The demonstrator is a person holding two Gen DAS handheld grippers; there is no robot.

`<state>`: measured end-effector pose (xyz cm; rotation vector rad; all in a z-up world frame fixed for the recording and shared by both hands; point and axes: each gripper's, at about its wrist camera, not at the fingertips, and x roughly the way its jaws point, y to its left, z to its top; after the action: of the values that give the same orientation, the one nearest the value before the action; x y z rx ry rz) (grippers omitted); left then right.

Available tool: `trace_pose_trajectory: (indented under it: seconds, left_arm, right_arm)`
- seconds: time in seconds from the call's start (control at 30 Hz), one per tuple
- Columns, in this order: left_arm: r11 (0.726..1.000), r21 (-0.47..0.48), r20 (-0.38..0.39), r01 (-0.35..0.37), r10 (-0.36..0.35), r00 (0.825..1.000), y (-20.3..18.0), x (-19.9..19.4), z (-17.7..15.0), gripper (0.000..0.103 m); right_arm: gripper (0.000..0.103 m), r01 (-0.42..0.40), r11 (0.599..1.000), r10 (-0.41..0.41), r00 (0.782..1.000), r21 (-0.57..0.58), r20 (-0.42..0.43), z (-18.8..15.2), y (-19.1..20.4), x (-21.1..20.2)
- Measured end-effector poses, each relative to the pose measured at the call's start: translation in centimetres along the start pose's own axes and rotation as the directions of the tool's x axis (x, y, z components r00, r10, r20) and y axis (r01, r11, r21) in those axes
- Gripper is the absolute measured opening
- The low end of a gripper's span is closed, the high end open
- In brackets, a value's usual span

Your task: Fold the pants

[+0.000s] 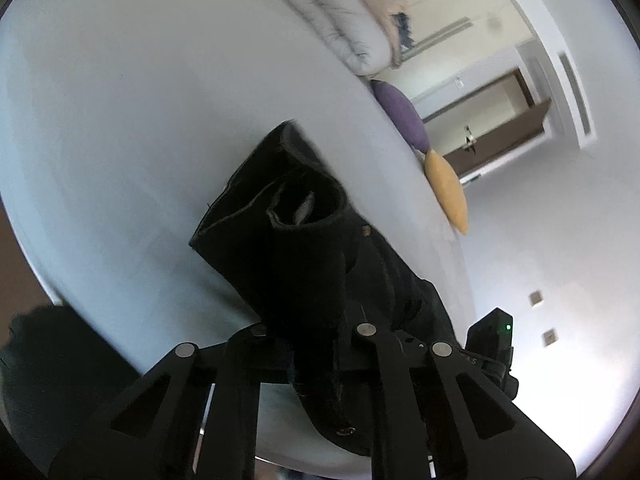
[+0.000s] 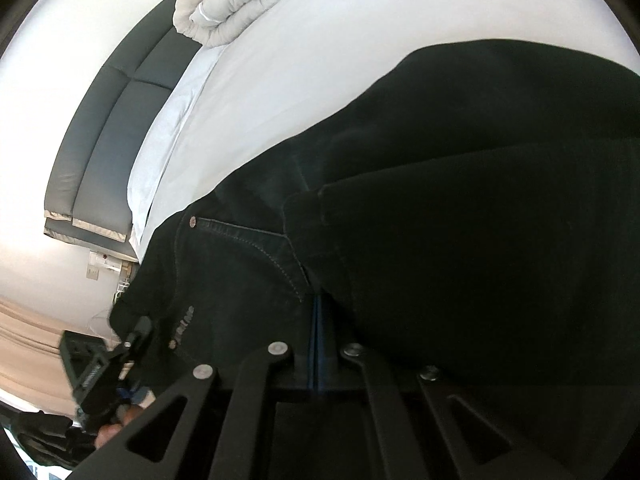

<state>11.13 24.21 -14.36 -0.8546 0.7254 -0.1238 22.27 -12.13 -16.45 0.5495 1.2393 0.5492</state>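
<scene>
Black jeans (image 1: 280,236) hang folded over a white bed (image 1: 140,120), held up off the sheet. My left gripper (image 1: 316,344) is shut on the jeans' fabric, which drapes over its fingers and hides the tips. In the right wrist view the jeans (image 2: 460,200) fill most of the frame, with a pocket seam and rivet showing. My right gripper (image 2: 318,332) is shut on the jeans near the pocket, its blue pads pressed together. The other gripper (image 2: 108,364) shows at lower left, at the waistband edge.
A folded white duvet (image 1: 340,20) lies at the far end of the bed, also in the right wrist view (image 2: 232,0). A purple cushion (image 1: 400,114) and a yellow cushion (image 1: 448,192) sit at the bed's edge. A dark padded headboard (image 2: 108,132) lines the wall.
</scene>
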Motion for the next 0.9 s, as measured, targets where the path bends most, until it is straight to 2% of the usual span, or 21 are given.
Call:
trace_pose_trajectory:
  seconds: [0.07,0.13,0.2,0.23,0.27,0.3,0.33,0.37,0.4,0.43,0.5,0.57,0.63,0.67,0.73,0.83,0.9]
  left_arm:
    - [0.996,0.089,0.020,-0.021,0.020,1.000,-2.6,-0.1,0.2,0.008]
    - [0.980,0.196,0.036,-0.035,0.029,0.999,-5.8,0.3,0.5,0.008]
    - [0.951,0.305,0.047,-0.053,0.040,0.998,-8.8,0.6,0.0,0.008]
    - [0.934,0.353,0.045,-0.054,0.041,0.998,-10.3,0.9,-0.3,0.008]
    - [0.912,0.406,0.044,-0.054,0.040,0.998,-11.9,1.1,-0.9,0.008]
    - [0.880,0.472,0.043,-0.057,0.041,0.998,-13.7,1.5,-1.6,0.008]
    - [0.844,0.534,0.038,-0.058,0.045,0.998,-15.5,2.1,-2.5,0.008]
    - [0.810,0.583,0.029,-0.056,0.048,0.998,-16.9,2.7,-3.5,0.008]
    - [0.774,0.631,0.016,-0.050,0.051,0.999,-18.3,3.4,-4.7,0.008]
    - [0.733,0.679,0.000,-0.045,0.061,0.998,-19.7,4.4,-6.1,0.008]
    - [0.632,0.773,-0.027,-0.043,0.100,0.995,-22.1,6.6,-9.3,0.008]
    - [0.537,0.843,-0.047,-0.036,0.140,0.989,-23.7,8.7,-12.5,0.008]
    - [0.445,0.895,-0.057,-0.033,0.187,0.981,-24.6,11.1,-15.4,0.008]
    - [0.410,0.911,-0.057,-0.033,0.206,0.977,-24.8,11.8,-16.6,0.008]
    - [0.361,0.932,-0.061,-0.024,0.223,0.973,-24.7,12.4,-18.3,0.008]
    - [0.292,0.956,-0.051,-0.016,0.223,0.974,-25.2,12.8,-19.8,0.008]
    - [0.270,0.963,-0.048,-0.016,0.226,0.973,-25.4,12.9,-20.4,0.008]
  right_arm:
    - [0.000,-0.006,1.000,0.006,1.000,0.006,0.016,-0.2,-0.3,-0.1]
    - [0.000,-0.010,1.000,0.010,1.000,0.009,0.027,-0.4,-0.5,-0.4]
    - [0.000,-0.037,0.999,0.037,0.998,0.007,0.044,-0.5,-0.5,-0.7]
    - [0.000,-0.076,0.997,0.075,0.996,0.015,0.047,-0.6,-0.7,-1.2]
    - [0.006,-0.115,0.992,0.113,0.993,0.044,0.046,-0.7,-1.0,-1.9]
    - [0.017,-0.163,0.983,0.159,0.986,0.084,0.051,-0.8,-1.5,-3.1]
    - [0.046,-0.229,0.967,0.221,0.972,0.113,0.078,-0.9,-2.1,-4.6]
    - [0.066,-0.290,0.949,0.274,0.953,0.121,0.132,-1.0,-2.8,-6.5]
    - [0.070,-0.316,0.941,0.294,0.940,0.120,0.174,-1.2,-3.3,-7.9]
    - [0.072,-0.339,0.933,0.309,0.927,0.122,0.214,-1.2,-4.2,-9.6]
    - [0.074,-0.409,0.898,0.364,0.897,0.163,0.250,-1.2,-6.6,-11.8]
    - [0.078,-0.412,0.886,0.358,0.900,0.215,0.249,-1.5,-8.7,-12.6]
    - [0.076,-0.403,0.885,0.352,0.907,0.234,0.233,-2.0,-9.6,-12.8]
    - [0.076,-0.417,0.878,0.367,0.901,0.233,0.230,-2.3,-10.0,-12.8]
    - [0.077,-0.437,0.872,0.388,0.892,0.219,0.233,-2.7,-10.0,-13.0]
    - [0.078,-0.419,0.883,0.379,0.902,0.210,0.208,-2.2,-9.7,-12.9]
    - [0.078,-0.392,0.897,0.359,0.916,0.205,0.181,-1.6,-9.2,-12.6]
